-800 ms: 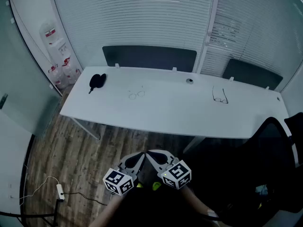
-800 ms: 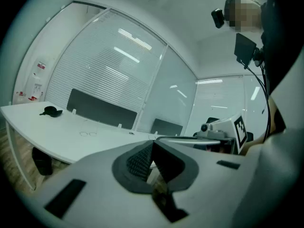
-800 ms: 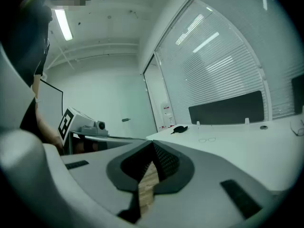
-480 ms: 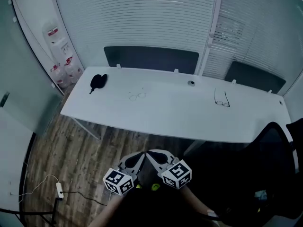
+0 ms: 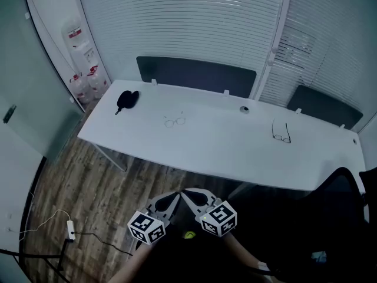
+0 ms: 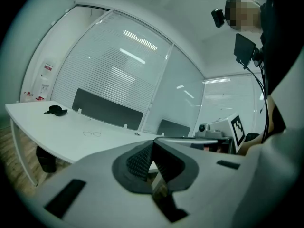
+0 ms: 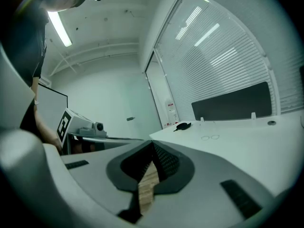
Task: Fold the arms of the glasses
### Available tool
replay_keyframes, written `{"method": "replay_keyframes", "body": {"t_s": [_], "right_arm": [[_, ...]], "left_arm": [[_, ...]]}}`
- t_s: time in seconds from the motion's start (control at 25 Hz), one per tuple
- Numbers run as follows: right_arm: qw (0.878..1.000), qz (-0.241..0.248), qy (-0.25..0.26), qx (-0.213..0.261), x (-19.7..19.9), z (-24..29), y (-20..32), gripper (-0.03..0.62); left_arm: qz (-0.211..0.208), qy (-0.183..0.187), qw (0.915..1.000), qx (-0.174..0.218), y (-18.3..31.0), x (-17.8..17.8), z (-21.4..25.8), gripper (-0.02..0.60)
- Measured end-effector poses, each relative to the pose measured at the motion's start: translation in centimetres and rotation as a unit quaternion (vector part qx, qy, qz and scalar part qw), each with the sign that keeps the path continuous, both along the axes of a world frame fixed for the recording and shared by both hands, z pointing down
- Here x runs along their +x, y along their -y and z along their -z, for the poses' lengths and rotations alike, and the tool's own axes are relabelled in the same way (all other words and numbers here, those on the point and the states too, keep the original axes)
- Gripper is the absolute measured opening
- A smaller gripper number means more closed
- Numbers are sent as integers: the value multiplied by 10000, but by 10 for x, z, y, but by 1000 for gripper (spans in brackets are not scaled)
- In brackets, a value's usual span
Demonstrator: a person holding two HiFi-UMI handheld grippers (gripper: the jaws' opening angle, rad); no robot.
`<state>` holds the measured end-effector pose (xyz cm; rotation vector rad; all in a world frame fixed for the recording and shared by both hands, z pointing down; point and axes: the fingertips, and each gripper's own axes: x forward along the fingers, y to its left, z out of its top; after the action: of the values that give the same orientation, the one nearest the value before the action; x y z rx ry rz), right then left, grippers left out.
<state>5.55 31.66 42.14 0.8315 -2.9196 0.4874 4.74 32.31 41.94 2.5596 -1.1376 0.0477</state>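
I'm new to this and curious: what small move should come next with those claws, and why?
Probably step toward the white table and lift both claws over it. The left claw and right claw are shut, empty, low above the wooden floor, short of the table, where the thin-framed glasses and dark-framed glasses lie untouched.

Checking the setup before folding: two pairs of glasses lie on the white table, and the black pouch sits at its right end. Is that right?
No. The head view shows the black pouch at the left end of the white table, not the right. The light-framed glasses and the dark-framed glasses both lie on it.
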Motion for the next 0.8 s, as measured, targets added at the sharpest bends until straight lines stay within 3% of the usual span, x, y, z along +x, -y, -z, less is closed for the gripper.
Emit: {"method": "replay_keyframes", "body": {"t_s": [0.48,0.8], "right_arm": [[9997,-44,-155,-156,0,-7,35,17],[9990,-204,-394,34,-15,-5,83,18]], "left_arm": [[-35,-7,9999,-122,34,1,-9,8],[-130,76,9999,1,81,-14,-7,8]]}}
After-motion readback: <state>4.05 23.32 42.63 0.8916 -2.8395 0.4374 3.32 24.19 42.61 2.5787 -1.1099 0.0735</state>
